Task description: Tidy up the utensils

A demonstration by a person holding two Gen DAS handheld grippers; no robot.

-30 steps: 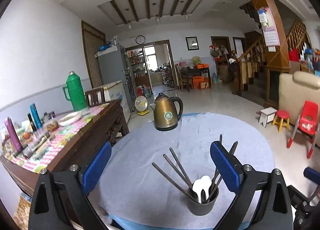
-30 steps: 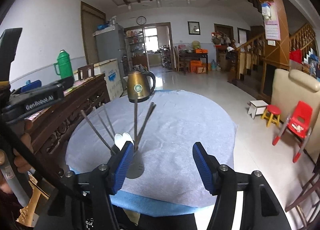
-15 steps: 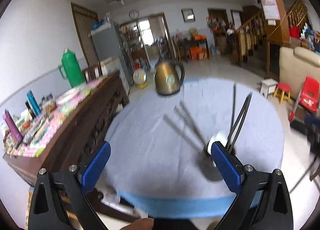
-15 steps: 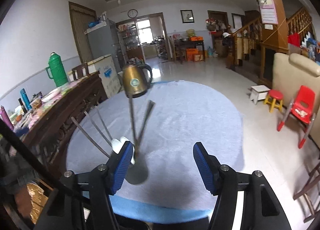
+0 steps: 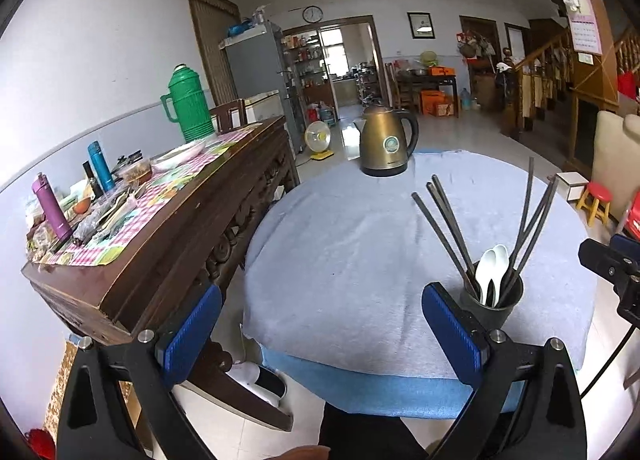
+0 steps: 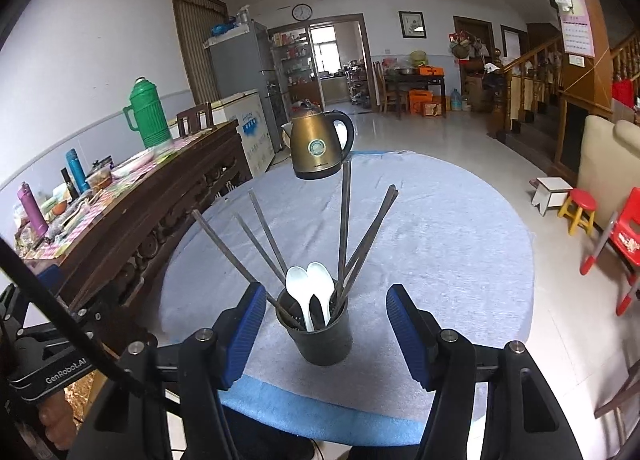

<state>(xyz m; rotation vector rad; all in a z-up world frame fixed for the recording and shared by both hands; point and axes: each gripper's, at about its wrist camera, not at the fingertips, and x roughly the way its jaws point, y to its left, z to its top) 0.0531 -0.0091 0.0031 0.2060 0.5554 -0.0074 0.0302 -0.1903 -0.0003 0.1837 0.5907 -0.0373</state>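
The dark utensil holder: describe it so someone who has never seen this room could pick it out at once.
Start at the round table under the pale blue cloth. The dark utensil holder stands near its front edge, between the open fingers of the right gripper. Unlike the gold kettle at the far side, it is a short dark cup holding chopsticks and two white spoons.

The left gripper [image 5: 322, 334] is held level with its two blue-padded fingers [image 5: 452, 332] spread wide and nothing between them. The right gripper [image 6: 326, 334] likewise has its jaws parted, pads well apart and touching nothing. In the right wrist view the left gripper's black body shows at about 8 o'clock, and in the left wrist view part of the right gripper shows at about 3 o'clock.
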